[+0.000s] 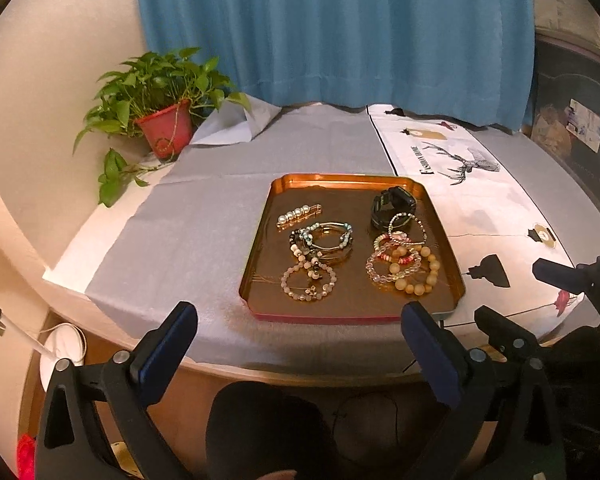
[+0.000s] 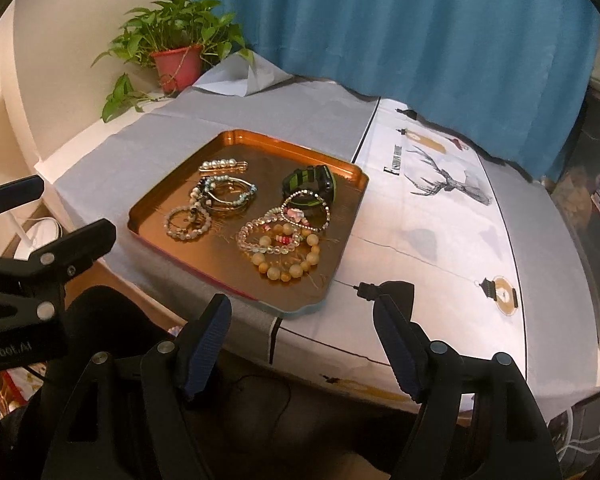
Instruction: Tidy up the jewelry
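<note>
Both grippers are held back at the near edge of the tabletop (image 1: 204, 216), short of the jewelry. The left gripper (image 1: 300, 320) is spread wide, nothing between its blue-padded fingers (image 1: 164, 344), and the right gripper (image 2: 302, 322) is likewise wide apart and empty (its pads frame the near corner of the tray in its own view).

The copper-coloured tray (image 1: 260, 256) is seen lying flat on the grey cloth (image 1: 172, 208), its right side just beside the white deer-print runner (image 1: 476, 208). All the jewelry is gathered inside it. At the far left a pearl hair clip (image 1: 299, 215) lies by itself. Just nearer, a tangle of bangles and a turquoise-beaded bracelet (image 1: 328, 240) is piled up, touching a ring of pale pink beads (image 1: 309, 280) at the near left. At the far right a black and green watch (image 1: 392, 206) is found, with a thin rhinestone bracelet (image 2: 306, 208) leaning against it. In front of that, a clear crystal bead bracelet (image 1: 384, 268) and a chunky bracelet of yellow-tan beads (image 1: 418, 276) overlap, small red and pink beads mixed in between.

A potted green plant (image 1: 160, 100) in a red pot is noted at the far left corner, against the wall, and a blue curtain (image 1: 332, 32) hangs behind the tabletop.
</note>
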`<state>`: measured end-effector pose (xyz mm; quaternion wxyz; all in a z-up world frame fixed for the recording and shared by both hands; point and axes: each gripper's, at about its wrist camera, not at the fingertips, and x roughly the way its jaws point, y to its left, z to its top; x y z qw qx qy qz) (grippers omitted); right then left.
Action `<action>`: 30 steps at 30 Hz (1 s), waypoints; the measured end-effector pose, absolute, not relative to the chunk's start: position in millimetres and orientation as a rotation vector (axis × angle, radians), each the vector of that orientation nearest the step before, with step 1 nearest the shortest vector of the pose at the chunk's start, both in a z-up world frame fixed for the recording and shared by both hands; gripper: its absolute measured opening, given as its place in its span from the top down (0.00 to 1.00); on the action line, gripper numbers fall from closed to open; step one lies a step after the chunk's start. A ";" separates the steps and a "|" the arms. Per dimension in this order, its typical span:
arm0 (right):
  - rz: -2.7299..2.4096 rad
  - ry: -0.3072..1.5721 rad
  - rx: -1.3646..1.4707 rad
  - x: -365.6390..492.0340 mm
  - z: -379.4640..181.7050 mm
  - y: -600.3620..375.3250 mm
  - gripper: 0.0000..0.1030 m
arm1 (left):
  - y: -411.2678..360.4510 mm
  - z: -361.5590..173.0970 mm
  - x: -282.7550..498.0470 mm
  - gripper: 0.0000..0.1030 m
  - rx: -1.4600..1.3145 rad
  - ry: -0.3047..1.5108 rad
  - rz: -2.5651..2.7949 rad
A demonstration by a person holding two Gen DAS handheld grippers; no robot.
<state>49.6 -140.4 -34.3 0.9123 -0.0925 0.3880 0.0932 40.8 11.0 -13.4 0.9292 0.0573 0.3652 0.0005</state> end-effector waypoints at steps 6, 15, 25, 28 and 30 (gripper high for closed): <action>0.198 0.786 -0.202 39.5 -29.8 -138.9 0.27 | 9.6 -8.5 29.3 0.00 0.106 0.740 0.003; 0.196 0.785 -0.204 34.5 -28.8 -139.6 0.27 | 10.4 -5.4 21.5 0.00 0.112 0.719 0.018; 0.197 0.779 -0.207 29.6 -26.9 -140.2 0.26 | 11.0 -5.1 20.2 0.00 0.111 0.720 0.018; 0.198 0.778 -0.207 29.5 -26.9 -140.0 0.26 | 11.1 -5.3 20.1 0.00 0.111 0.720 0.017; 0.196 0.778 -0.207 29.9 -27.3 -139.5 0.26 | 11.3 -5.2 19.4 0.00 0.111 0.721 0.017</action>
